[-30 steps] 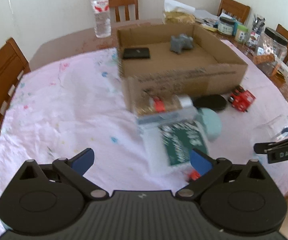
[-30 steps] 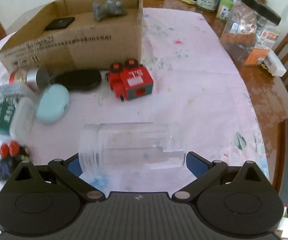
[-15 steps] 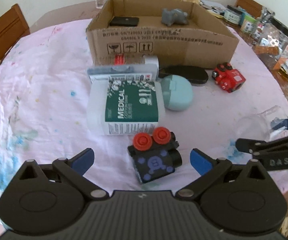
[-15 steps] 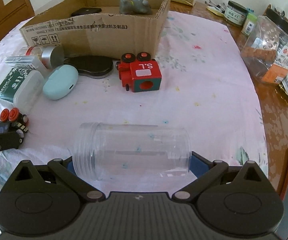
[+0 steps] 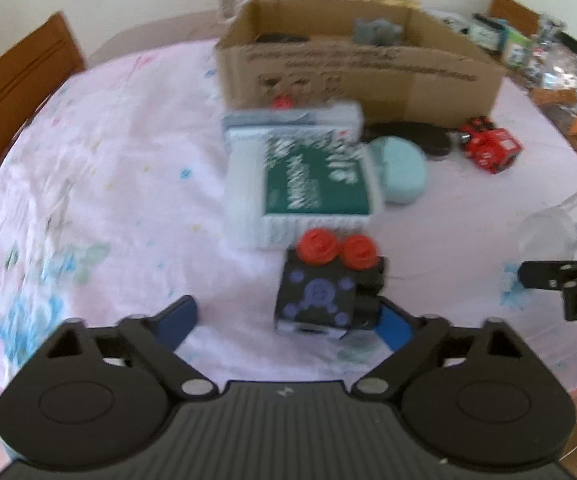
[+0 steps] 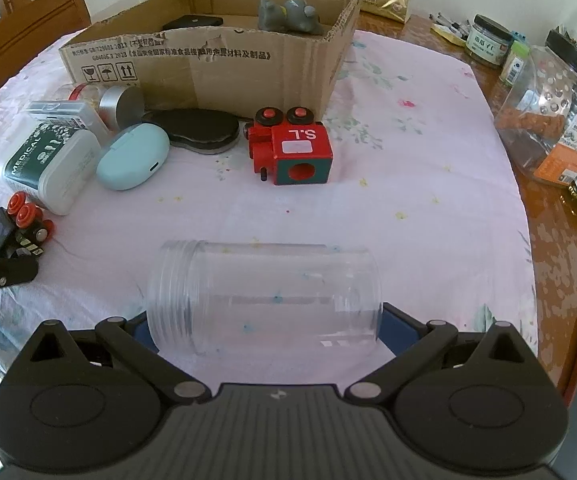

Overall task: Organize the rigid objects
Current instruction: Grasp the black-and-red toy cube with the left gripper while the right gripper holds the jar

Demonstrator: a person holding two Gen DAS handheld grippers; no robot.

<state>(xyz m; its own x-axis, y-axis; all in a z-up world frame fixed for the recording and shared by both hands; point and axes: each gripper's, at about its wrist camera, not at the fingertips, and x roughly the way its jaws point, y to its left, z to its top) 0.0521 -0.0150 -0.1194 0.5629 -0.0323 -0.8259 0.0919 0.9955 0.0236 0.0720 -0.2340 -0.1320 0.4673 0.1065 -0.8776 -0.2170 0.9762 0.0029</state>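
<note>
The right gripper (image 6: 264, 322) holds a clear jar (image 6: 264, 300) lying on its side at the bottom centre of the right view, one blue pad at each end: the threaded open mouth at left, the flat base at right. The jar is see-through, ribbed near the mouth, and the pink cloth (image 6: 408, 208) shows through it. The left gripper (image 5: 288, 320) is spread wide in the lower part of the left view, and the black toy (image 5: 320, 296) sits between its pads, close against the right one; whether that pad touches it is unclear through the blur. The toy is a dark cube with purple dots on its face and two red knobs on top. Just above it in the frame lies a white medical box (image 5: 308, 184) with a green label, and a pale blue case (image 5: 400, 176) beside that. Right of centre is the red toy (image 6: 292, 148), marked "S.L", with a round hole in its near face. At top centre stands the cardboard box (image 6: 228, 68), holding a grey figure (image 6: 288, 16) and a flat black item (image 6: 192, 22).
</note>
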